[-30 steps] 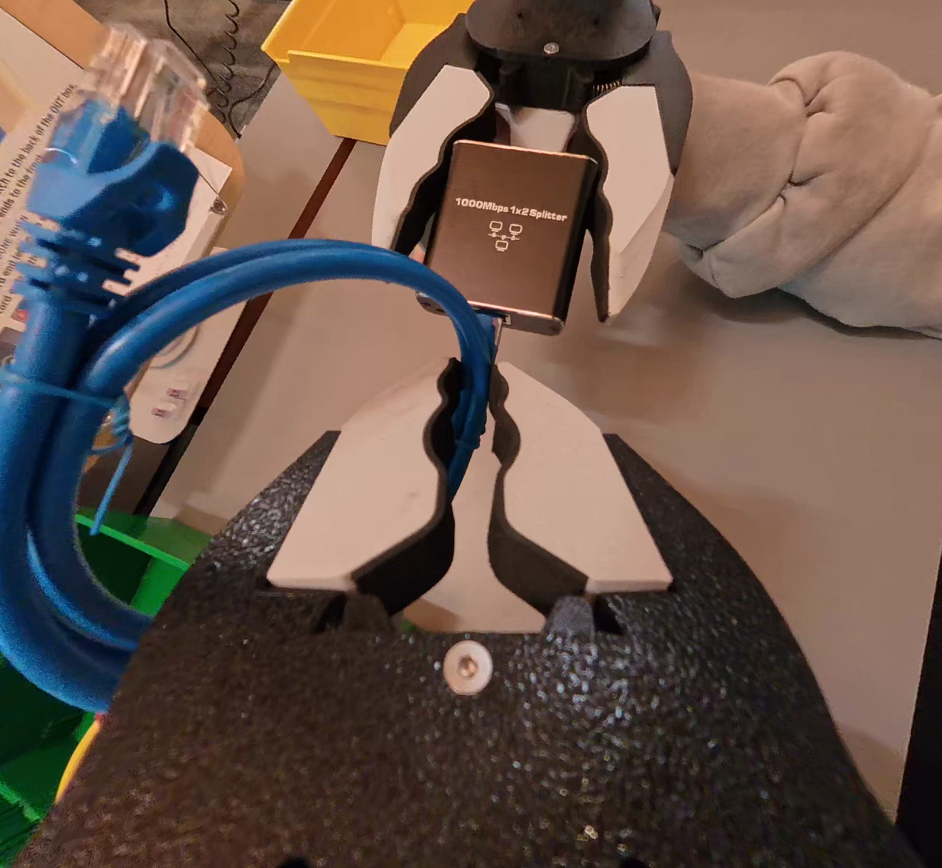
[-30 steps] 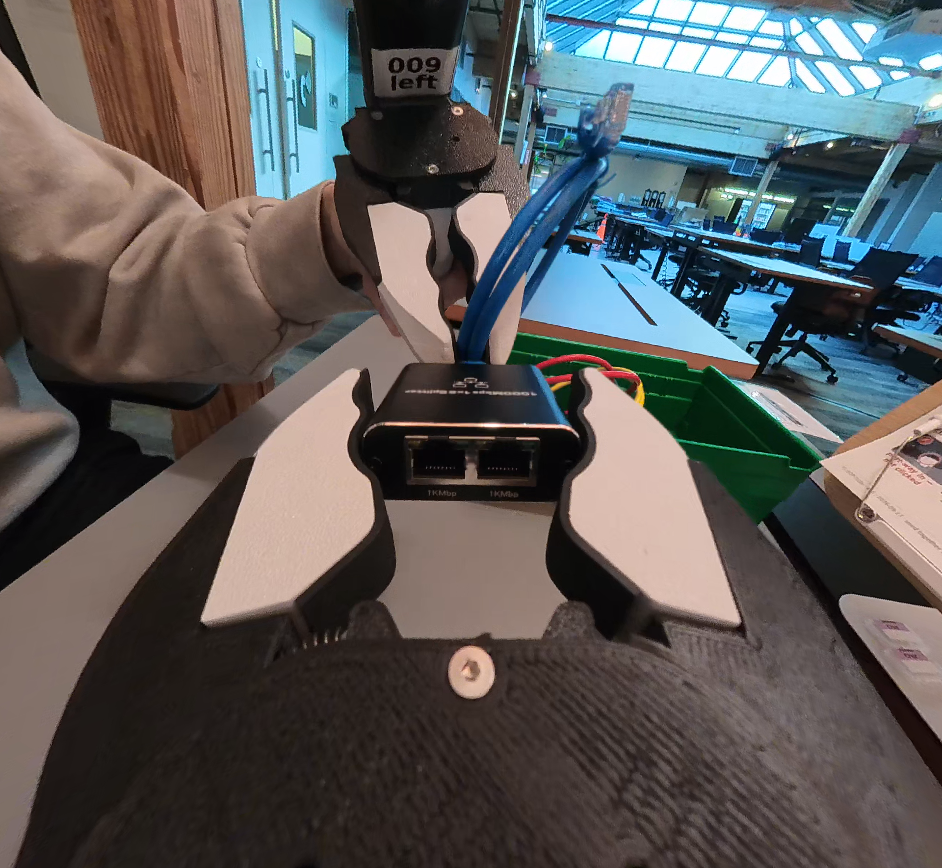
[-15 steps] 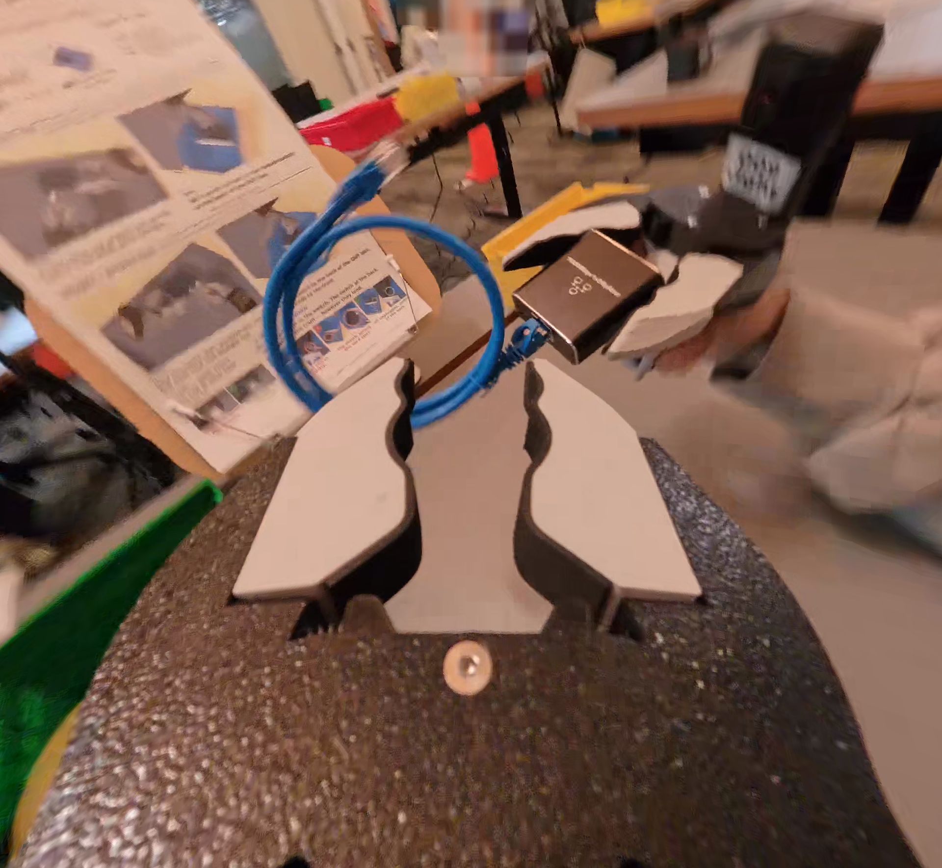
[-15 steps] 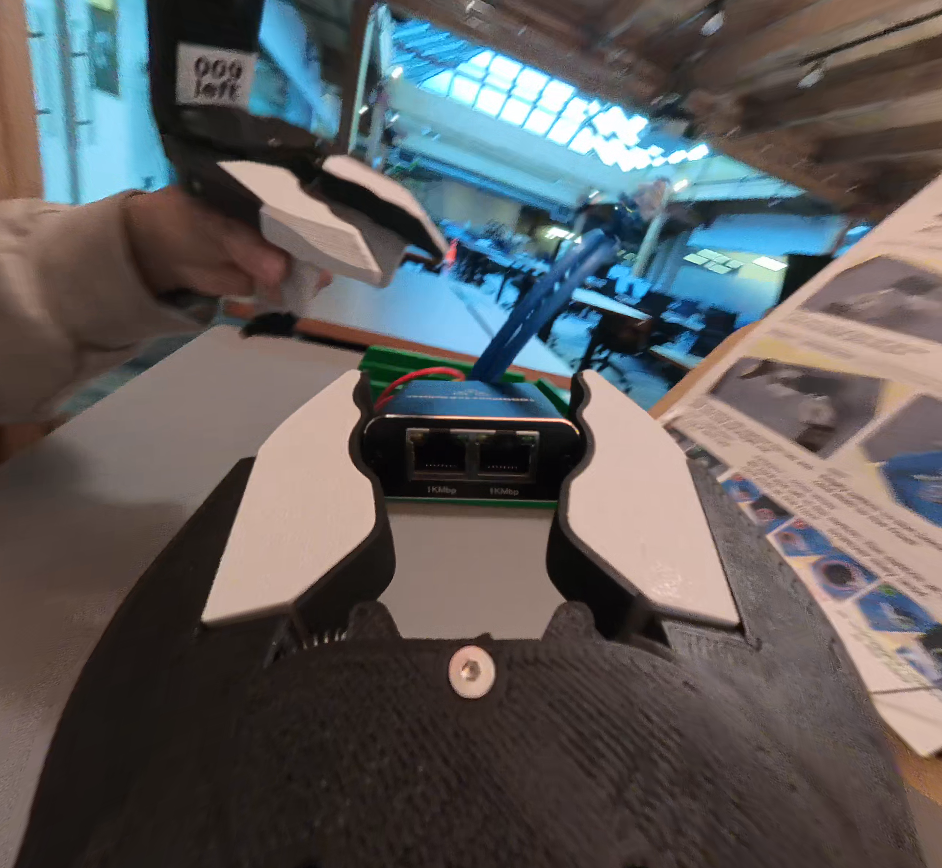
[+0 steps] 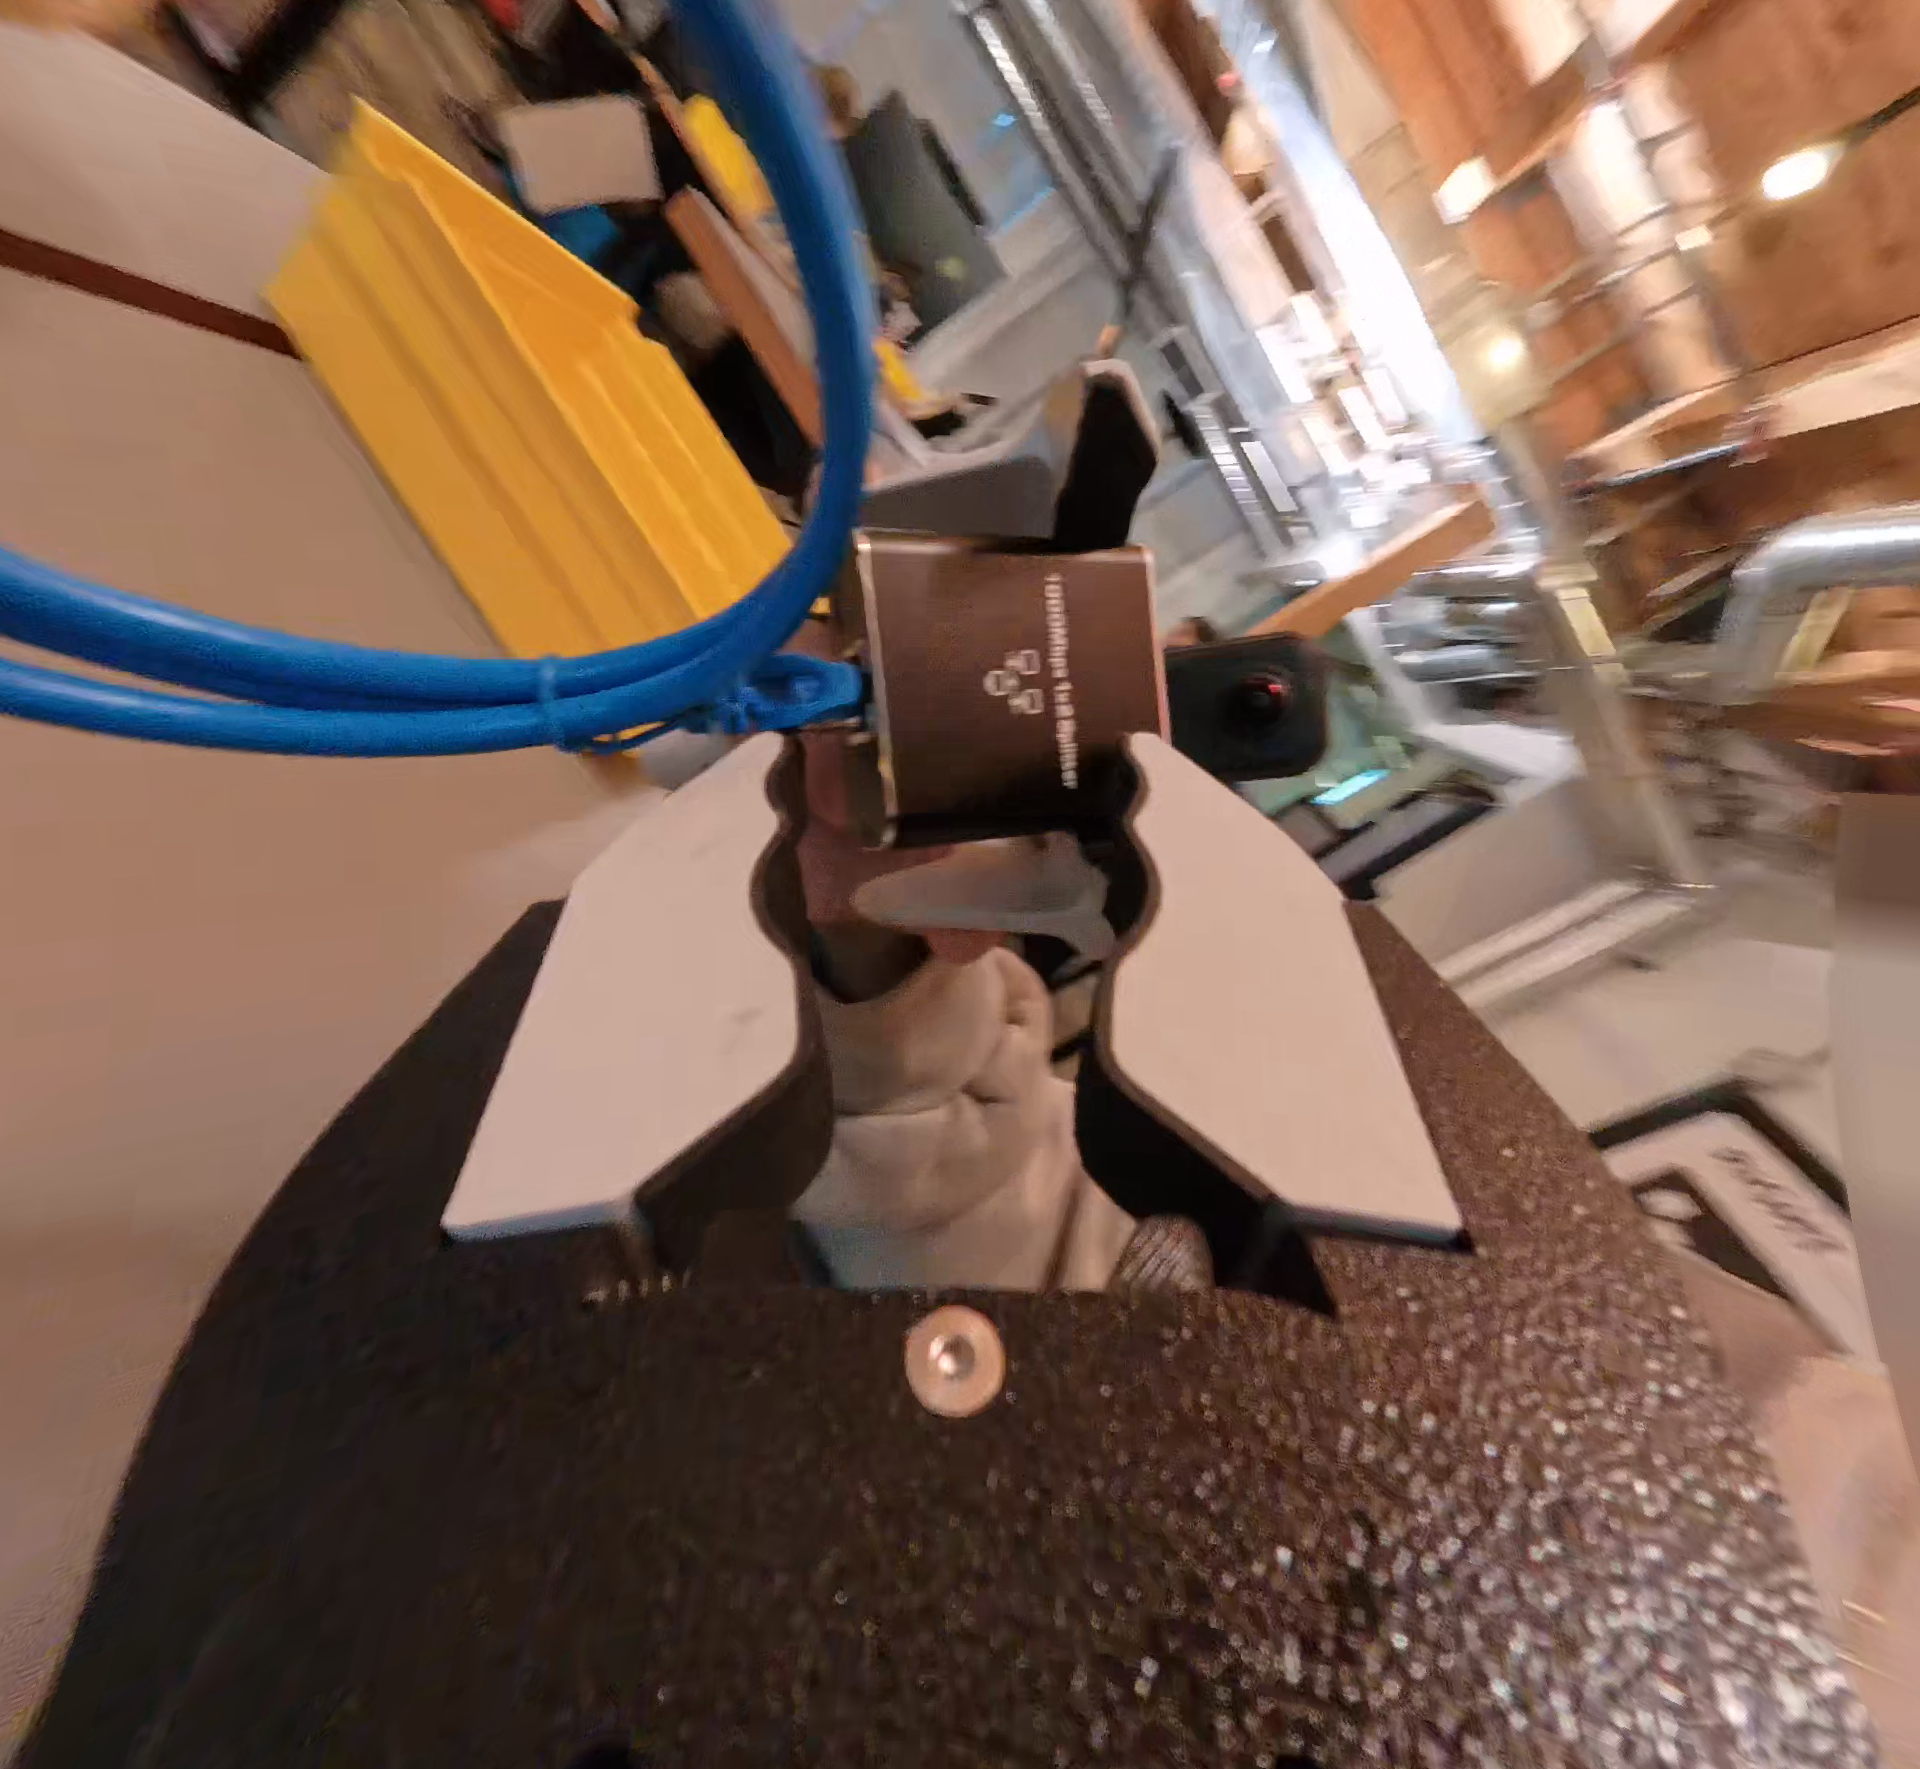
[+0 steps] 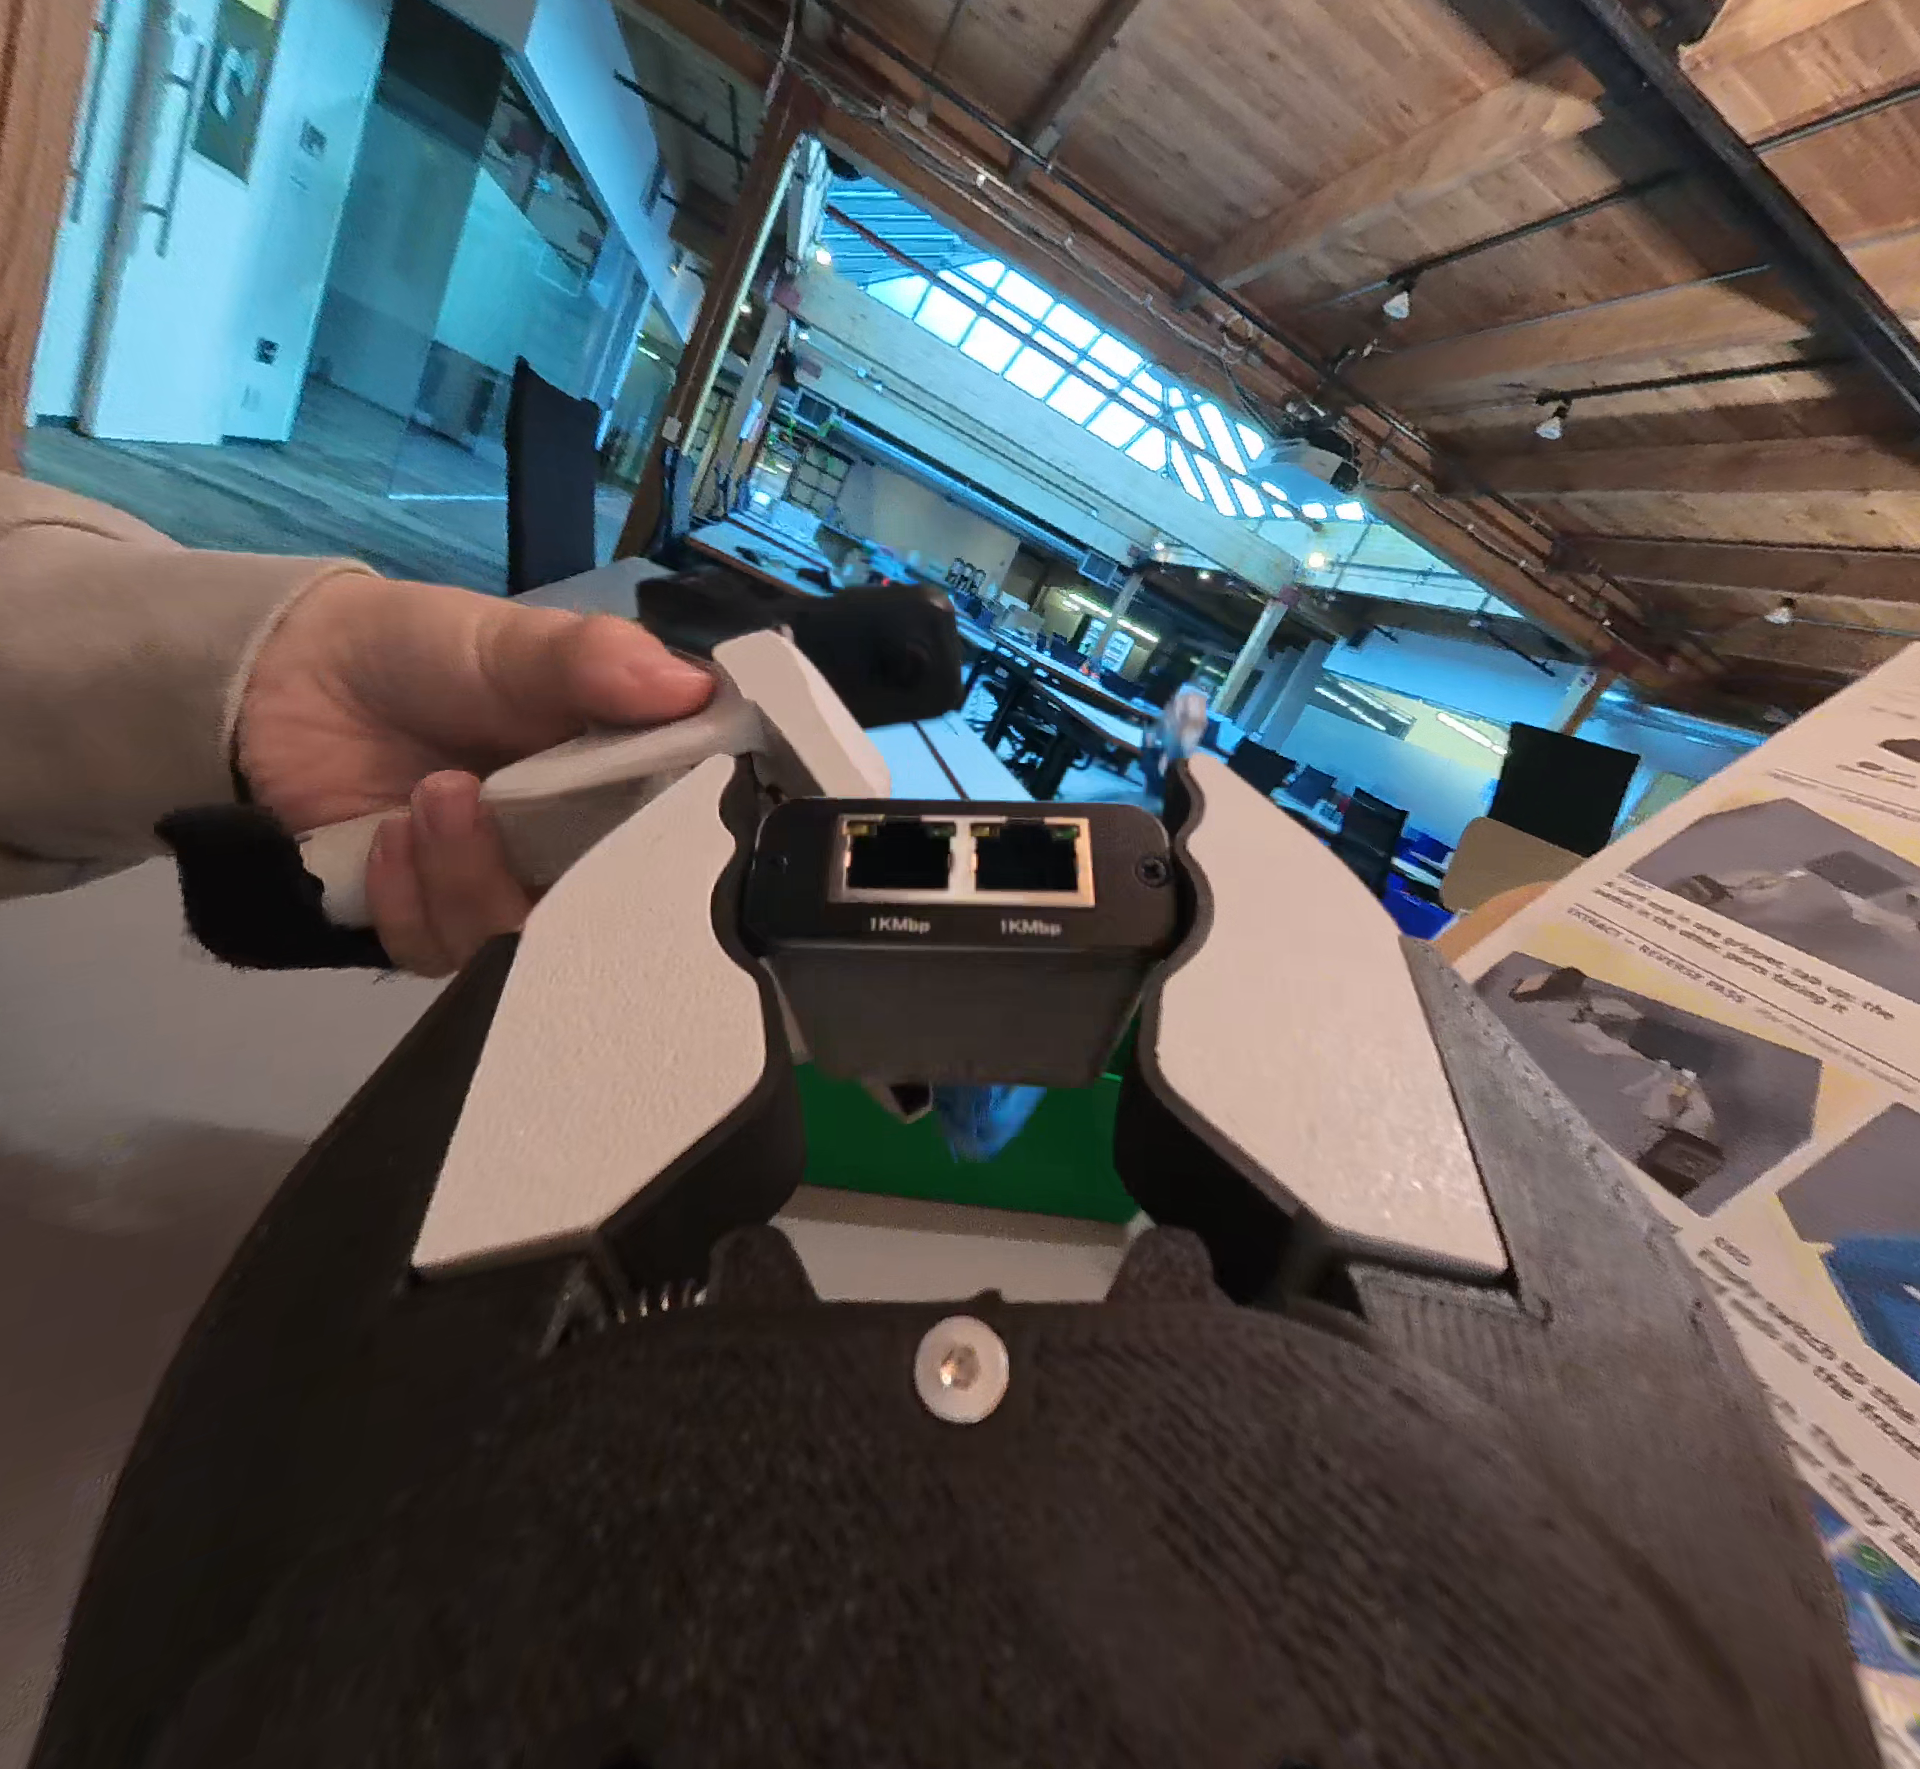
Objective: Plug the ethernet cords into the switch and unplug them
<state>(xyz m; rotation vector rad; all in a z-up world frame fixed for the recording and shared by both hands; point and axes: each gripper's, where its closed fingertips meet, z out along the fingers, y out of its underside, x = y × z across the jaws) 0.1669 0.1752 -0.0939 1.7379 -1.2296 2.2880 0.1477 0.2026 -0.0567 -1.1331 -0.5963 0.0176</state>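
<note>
1. Your right hand-held gripper (image 6: 961, 878) clamps the switch (image 6: 956, 898) by its two sides, lifted off the surface (image 6: 156, 1096), with the two empty ports facing the right wrist camera.
2. Your left hand-held gripper (image 5: 951, 784) stands with its fingers parted and nothing between them; the switch (image 5: 1013, 680) hangs just past its tips.
3. The blue ethernet cord (image 5: 416, 680) is plugged into the switch's left end in the left wrist view, and its loops run off to the left and up.
4. In the right wrist view, your left hand (image 6: 447, 722) holds the other gripper's handle, just beside the switch.
5. A yellow bin (image 5: 499, 431) sits on the surface behind the cord; its inside is not visible. A green bin (image 6: 956, 1158) shows below the switch, its contents hidden.
6. A second ago the left hand-held gripper pinched the cord at the plug; now it has let go, and both grippers have tilted upward.
</note>
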